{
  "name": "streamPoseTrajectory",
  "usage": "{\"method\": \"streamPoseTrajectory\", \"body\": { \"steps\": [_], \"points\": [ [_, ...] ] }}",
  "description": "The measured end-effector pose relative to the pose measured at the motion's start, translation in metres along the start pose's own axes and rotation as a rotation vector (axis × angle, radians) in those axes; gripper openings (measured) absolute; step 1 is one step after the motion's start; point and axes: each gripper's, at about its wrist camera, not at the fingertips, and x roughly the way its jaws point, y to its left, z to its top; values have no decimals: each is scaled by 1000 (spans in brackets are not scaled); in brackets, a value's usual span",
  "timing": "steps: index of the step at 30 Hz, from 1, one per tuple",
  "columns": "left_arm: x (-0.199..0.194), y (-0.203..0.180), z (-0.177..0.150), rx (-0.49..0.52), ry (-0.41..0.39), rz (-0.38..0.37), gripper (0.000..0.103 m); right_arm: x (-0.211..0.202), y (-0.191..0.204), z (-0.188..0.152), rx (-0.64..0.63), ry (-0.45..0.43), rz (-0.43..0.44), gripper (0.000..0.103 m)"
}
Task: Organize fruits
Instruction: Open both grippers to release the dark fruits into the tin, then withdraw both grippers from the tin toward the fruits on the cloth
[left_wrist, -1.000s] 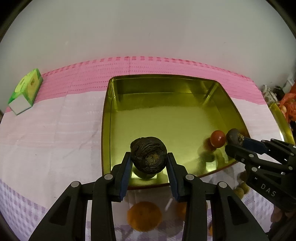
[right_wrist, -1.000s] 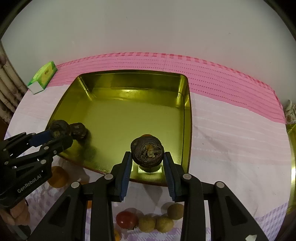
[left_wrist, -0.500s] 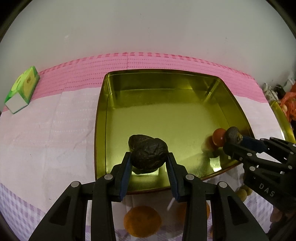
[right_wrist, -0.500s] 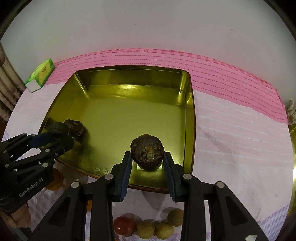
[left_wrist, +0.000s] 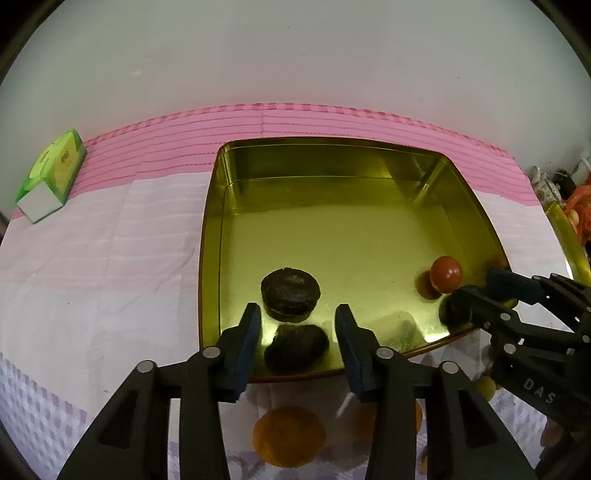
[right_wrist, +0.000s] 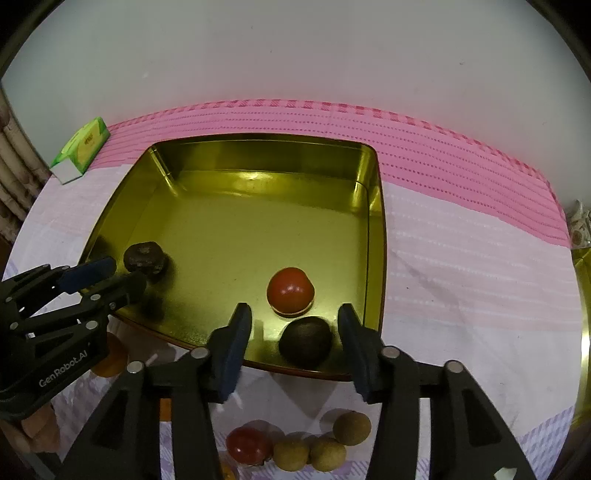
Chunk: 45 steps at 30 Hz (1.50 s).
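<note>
A gold metal tray (left_wrist: 332, 177) (right_wrist: 192, 155) lies on the pink cloth. My left gripper (left_wrist: 297, 334) is open above the tray's near left part. Two dark wrinkled fruits lie there: one (left_wrist: 290, 293) ahead of the fingers, one (left_wrist: 295, 349) between them, not gripped. My right gripper (right_wrist: 293, 338) is open over the tray's near right corner. A dark fruit (right_wrist: 306, 341) lies between its fingers and a red tomato (right_wrist: 290, 290) just beyond. The left gripper's dark fruit (right_wrist: 144, 257) shows in the right wrist view, the tomato (left_wrist: 446, 274) in the left.
A green and white carton (left_wrist: 51, 175) (right_wrist: 82, 149) lies at the far left. In front of the tray lie oranges (left_wrist: 289, 435) (right_wrist: 110, 356), a red tomato (right_wrist: 246, 445) and several small tan fruits (right_wrist: 327, 454). A second gold tray's rim (right_wrist: 583, 332) is at the right.
Both grippers lowered into the tray, opened and let go of their dark fruits, which now lie on the tray floor. The tomato behind the right gripper's fruit has come into view.
</note>
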Motion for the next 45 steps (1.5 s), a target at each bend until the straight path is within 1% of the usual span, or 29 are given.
{"method": "streamPoseTrajectory", "body": {
  "steps": [4, 14, 21, 25, 32, 39, 45],
  "points": [
    [-3, 1, -2, 0, -4, -1, 48, -4, 0, 0, -1, -5, -11, 50],
    [-21, -2, -9, 3, -28, -6, 48, -21, 4, -3, -3, -30, -9, 50],
    [-43, 0, -22, -2, -53, -9, 48, -41, 5, -14, 4, -60, -8, 50],
    [-55, -1, -34, 4, -67, 4, 48, -50, 5, -23, 11, -72, -7, 50],
    [-66, 0, -58, -3, -69, 13, 48, -66, 2, -47, 25, -85, -6, 50],
    [-70, 4, -90, -6, -55, 28, 48, -80, -4, -79, 44, -84, -12, 50],
    [-70, 13, -118, -34, -33, 39, 48, -82, -13, -108, 67, -62, -23, 50]
  ]
}}
